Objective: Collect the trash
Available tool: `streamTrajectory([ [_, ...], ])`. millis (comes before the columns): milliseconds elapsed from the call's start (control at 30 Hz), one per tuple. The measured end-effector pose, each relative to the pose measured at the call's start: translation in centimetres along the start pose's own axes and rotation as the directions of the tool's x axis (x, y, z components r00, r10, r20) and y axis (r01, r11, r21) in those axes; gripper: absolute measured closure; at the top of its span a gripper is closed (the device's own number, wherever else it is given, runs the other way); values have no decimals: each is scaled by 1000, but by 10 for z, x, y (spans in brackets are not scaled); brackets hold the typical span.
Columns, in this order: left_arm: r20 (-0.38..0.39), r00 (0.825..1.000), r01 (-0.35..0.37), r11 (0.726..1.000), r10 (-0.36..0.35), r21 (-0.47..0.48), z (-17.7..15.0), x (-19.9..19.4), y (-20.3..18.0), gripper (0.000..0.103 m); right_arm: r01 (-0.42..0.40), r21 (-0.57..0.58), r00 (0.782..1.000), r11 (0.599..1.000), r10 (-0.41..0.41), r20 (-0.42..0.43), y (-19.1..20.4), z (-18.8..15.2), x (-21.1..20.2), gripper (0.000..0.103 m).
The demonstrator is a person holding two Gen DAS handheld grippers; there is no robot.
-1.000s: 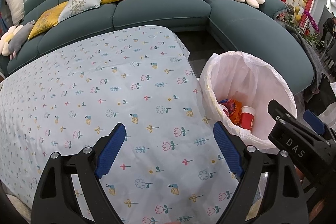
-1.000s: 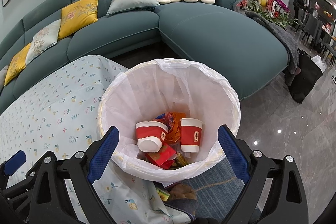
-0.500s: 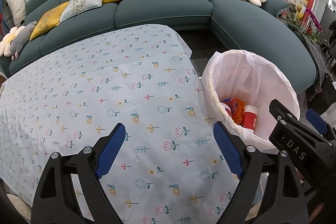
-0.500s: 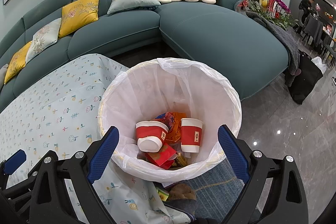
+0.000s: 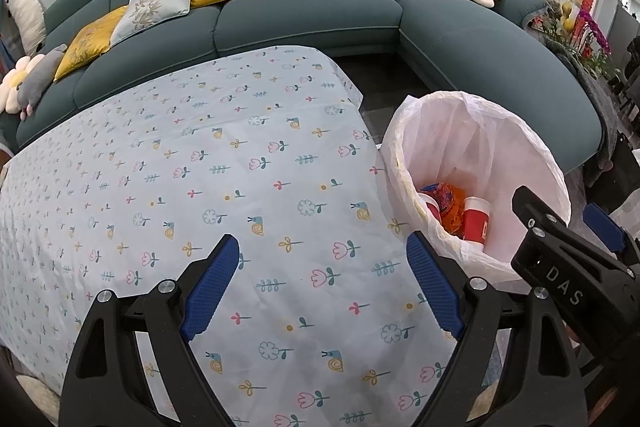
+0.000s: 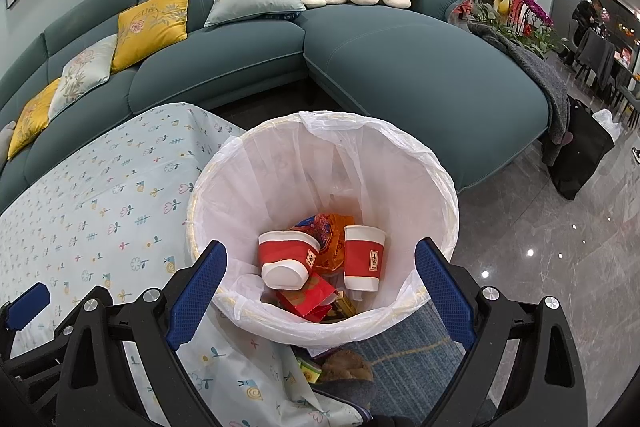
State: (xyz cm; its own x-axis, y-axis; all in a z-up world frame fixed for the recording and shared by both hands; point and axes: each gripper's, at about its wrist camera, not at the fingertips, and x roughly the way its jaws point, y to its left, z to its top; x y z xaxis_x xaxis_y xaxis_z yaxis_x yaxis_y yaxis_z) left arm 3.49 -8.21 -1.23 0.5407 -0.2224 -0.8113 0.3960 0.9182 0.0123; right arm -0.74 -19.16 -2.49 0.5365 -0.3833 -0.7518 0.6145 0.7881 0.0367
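Both tongs spread, holding nothing: left tongs [image 5: 322, 285] over the tabletop [image 5: 192, 163], right tongs [image 6: 320, 291] above the bin [image 6: 400, 163]. Cups [image 6: 364, 257] are binned; collecting looks finished, so next is probably only a check for strays.

Black tool [image 5: 322, 285] frames, blue ribbed pads [image 6: 196, 293], silver screws.

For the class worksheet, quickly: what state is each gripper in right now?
Left gripper: jaws open, holding nothing, over the tablecloth.
Right gripper: jaws open, holding nothing, over the trash bin.

Bin [image 6: 420, 163] just right of table [image 5: 160, 167], cups [image 6: 364, 259] and wrappers [image 6: 328, 227] inside bin, sofa [image 6: 400, 67] behind both.
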Motion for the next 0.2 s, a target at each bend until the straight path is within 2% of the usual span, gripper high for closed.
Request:
streamTrajectory([
  [200,-8,1000,3,1000,-3,-17,0,1,0,21,-1,1,1000,1000,1,-1,0,0,1,12],
])
